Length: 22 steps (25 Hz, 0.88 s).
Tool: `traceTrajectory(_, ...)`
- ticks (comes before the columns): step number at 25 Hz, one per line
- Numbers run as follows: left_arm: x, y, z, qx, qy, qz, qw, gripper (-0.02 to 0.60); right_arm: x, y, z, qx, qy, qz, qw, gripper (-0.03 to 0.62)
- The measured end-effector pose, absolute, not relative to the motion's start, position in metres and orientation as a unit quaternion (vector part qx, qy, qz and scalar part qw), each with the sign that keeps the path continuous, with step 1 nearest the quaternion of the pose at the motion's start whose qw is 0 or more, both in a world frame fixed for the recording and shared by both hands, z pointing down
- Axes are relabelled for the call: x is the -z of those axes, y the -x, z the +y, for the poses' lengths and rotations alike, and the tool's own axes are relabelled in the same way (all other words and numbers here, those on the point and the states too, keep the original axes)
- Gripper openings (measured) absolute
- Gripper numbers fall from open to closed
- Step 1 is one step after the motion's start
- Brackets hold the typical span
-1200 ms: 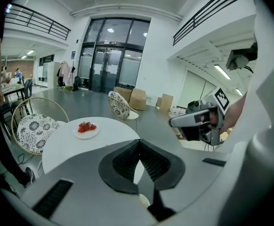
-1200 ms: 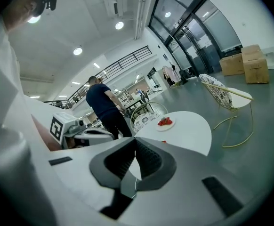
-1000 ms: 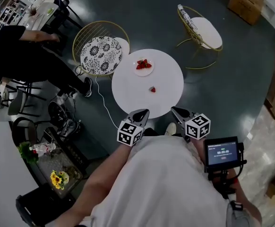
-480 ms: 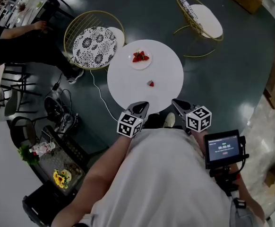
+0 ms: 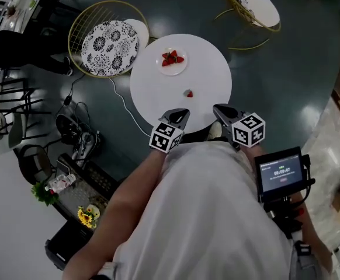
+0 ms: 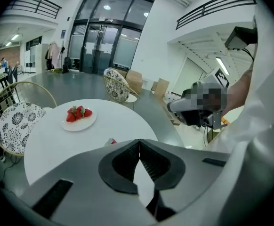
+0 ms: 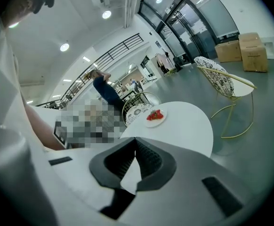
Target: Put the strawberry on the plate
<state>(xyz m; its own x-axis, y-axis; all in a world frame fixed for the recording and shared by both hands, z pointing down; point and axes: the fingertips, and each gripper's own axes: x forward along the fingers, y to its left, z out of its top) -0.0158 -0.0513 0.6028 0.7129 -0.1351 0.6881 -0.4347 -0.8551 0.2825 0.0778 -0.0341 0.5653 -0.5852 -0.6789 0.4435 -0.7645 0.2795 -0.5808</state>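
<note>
Strawberry (image 5: 188,93) lies loose on the white table (image 5: 152,92), just ahead of the left gripper (image 5: 182,113), whose jaws are pressed together on nothing; the right gripper (image 5: 218,108), likewise closed and empty, is farther off. Its long axis is too small to read. Beyond it, with nothing between, the plate (image 5: 174,70) holds other strawberries (image 5: 171,57)

- White short-sleeved shirt (image 5: 211,214).
- Left gripper (image 5: 179,114) and right gripper (image 5: 218,108): grey jaws, black ribbed pads.
- Marker cubes (image 5: 165,137): white, with black square patterns.
- Black screen unit (image 5: 281,174), lit display.
</note>
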Motion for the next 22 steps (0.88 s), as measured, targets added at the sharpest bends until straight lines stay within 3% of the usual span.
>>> traceTrajectory(9, -0.643, 0.017, -0.067, -0.396, -0.876, -0.140, 0.238, 0.008, -0.581, -0.077, -0.053, -0.419, -0.453, -0.785, 0.047, 0.008)
traceTrajectory(22, -0.655, 0.010, -0.082, -0.465, -0.864, -0.095, 0.167, 0.009, -0.587, -0.077, -0.047, -0.455, -0.472, -0.755, 0.026, 0.008)
